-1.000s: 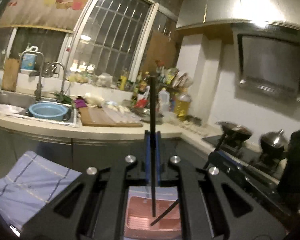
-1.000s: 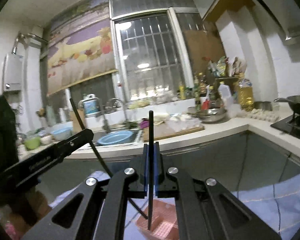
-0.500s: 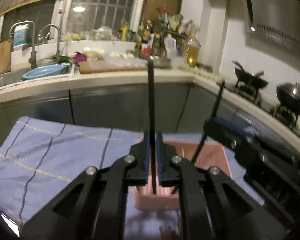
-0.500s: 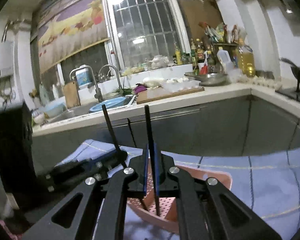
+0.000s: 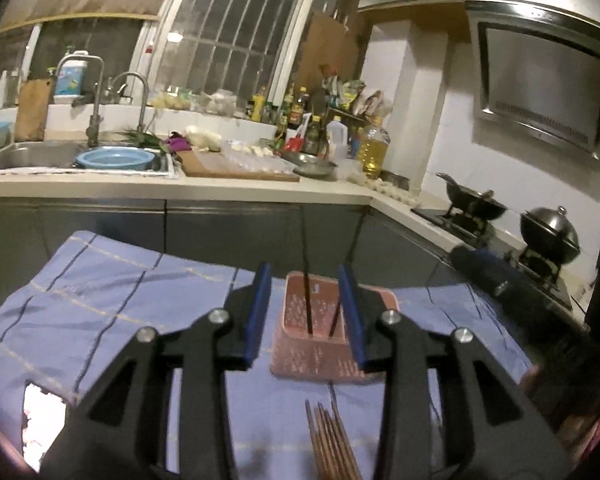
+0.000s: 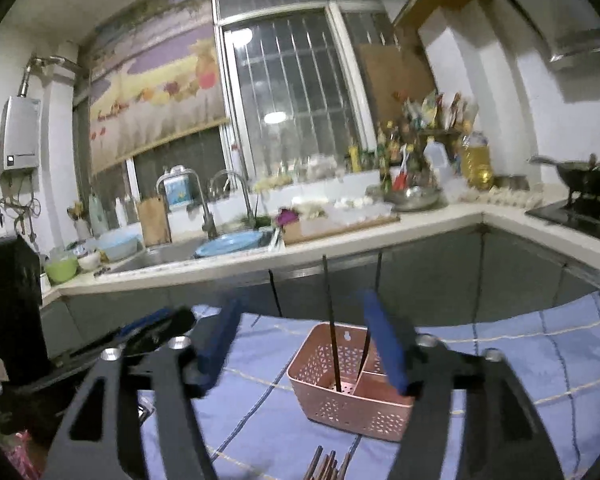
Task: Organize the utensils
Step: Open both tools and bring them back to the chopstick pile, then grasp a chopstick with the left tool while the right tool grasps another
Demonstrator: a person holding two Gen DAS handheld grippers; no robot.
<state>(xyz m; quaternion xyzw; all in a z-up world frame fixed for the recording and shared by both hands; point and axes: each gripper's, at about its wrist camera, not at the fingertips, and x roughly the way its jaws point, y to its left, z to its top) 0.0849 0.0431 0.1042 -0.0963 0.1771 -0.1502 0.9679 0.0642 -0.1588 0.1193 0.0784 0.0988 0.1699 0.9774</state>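
Observation:
A pink perforated basket (image 5: 312,356) (image 6: 340,400) stands on the blue checked cloth (image 5: 100,304). Two black chopsticks (image 5: 307,296) (image 6: 331,328) stand upright in its rear compartment. My left gripper (image 5: 304,276) hangs just short of the basket, its jaws opening, and the blue pads (image 5: 260,300) are clear of the sticks. My right gripper (image 6: 300,300) faces the basket from the other side. Its jaws are also opening wide, with nothing pressed between them. Each gripper shows at the edge of the other's view. A bundle of brown chopsticks (image 5: 332,444) (image 6: 326,466) lies on the cloth nearer to me.
Behind the table runs a kitchen counter (image 5: 180,188) with a sink, a blue basin (image 5: 116,158), a cutting board (image 5: 236,168) and bottles. A wok (image 5: 476,204) and a lidded pot (image 5: 550,236) sit on the stove to the right.
Both grippers, each shut on a black chopstick, came down to the basket. Their jaws have since parted, and the two chopsticks now stand free in the basket.

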